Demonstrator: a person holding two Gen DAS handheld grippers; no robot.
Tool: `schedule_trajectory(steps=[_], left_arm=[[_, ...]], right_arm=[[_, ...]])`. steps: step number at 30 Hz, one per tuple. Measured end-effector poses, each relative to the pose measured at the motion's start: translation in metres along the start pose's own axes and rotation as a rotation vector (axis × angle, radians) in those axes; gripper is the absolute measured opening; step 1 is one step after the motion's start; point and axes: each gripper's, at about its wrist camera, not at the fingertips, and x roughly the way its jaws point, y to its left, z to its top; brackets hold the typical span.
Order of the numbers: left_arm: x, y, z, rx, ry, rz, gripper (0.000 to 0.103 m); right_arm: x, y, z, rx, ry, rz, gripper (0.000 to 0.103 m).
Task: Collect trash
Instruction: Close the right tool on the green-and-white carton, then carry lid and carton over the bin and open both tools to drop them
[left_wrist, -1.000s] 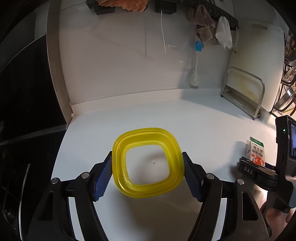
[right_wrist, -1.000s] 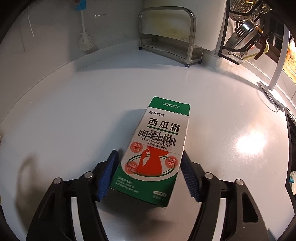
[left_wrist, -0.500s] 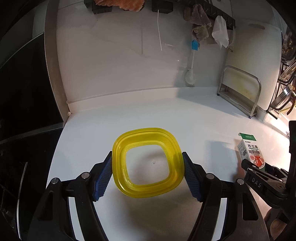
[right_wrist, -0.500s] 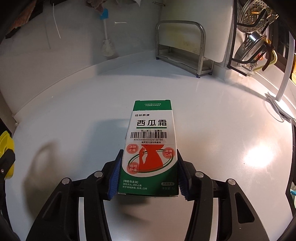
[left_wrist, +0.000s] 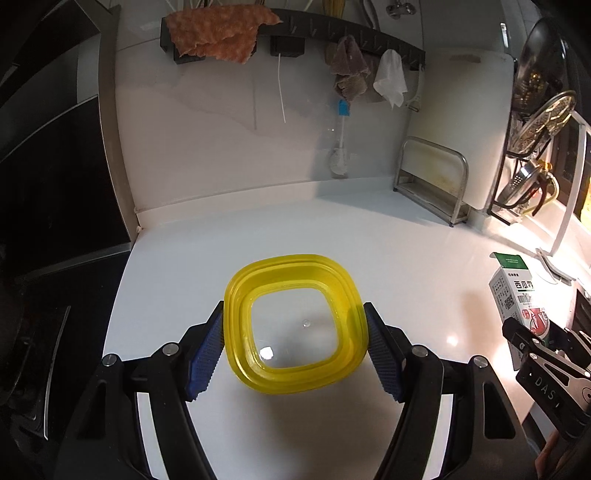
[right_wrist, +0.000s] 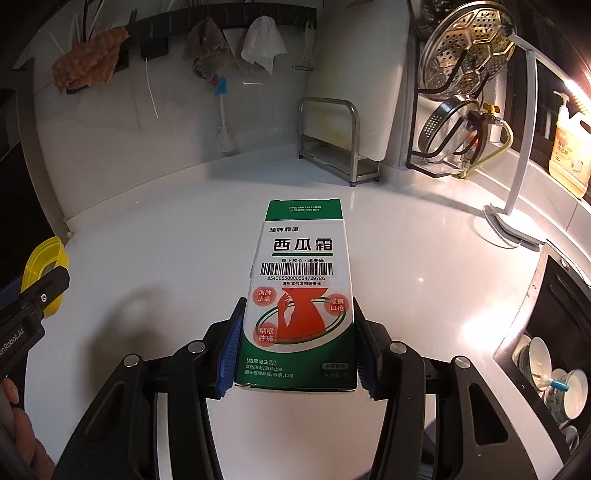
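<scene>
Both pieces are already picked up: yellow container clamped in left gripper, medicine box gripped by right gripper; binning's still left.

Right tongs grip a green-and-white box on both sides, above the white table. Left tongs with a yellow lid show at left edge.
</scene>
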Motion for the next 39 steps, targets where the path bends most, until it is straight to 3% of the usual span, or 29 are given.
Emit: schedule_trajectory(steps=[8,17,26,39], left_arm=[[-0.066,-0.033,-0.044,0.020,0.013,-0.070,0.069],[-0.109,-0.083,-0.105,0.070,0.058,-0.145,0.069],[-0.122,-0.116,-0.151,0.096,0.120,-0.166,0.069],[-0.122,-0.144,-0.203,0.146,0.209,-0.193,0.069]], right_arm=[[-0.071,-0.036,-0.061,0.017,-0.022,0.008,0.050],[-0.111,-0.075,-0.136,0.021,0.012,-0.007,0.050],[-0.129,-0.102,-0.193,0.034,0.058,0.040,0.050],[-0.132,-0.117,-0.238,0.042,0.120,0.073,0.050]])
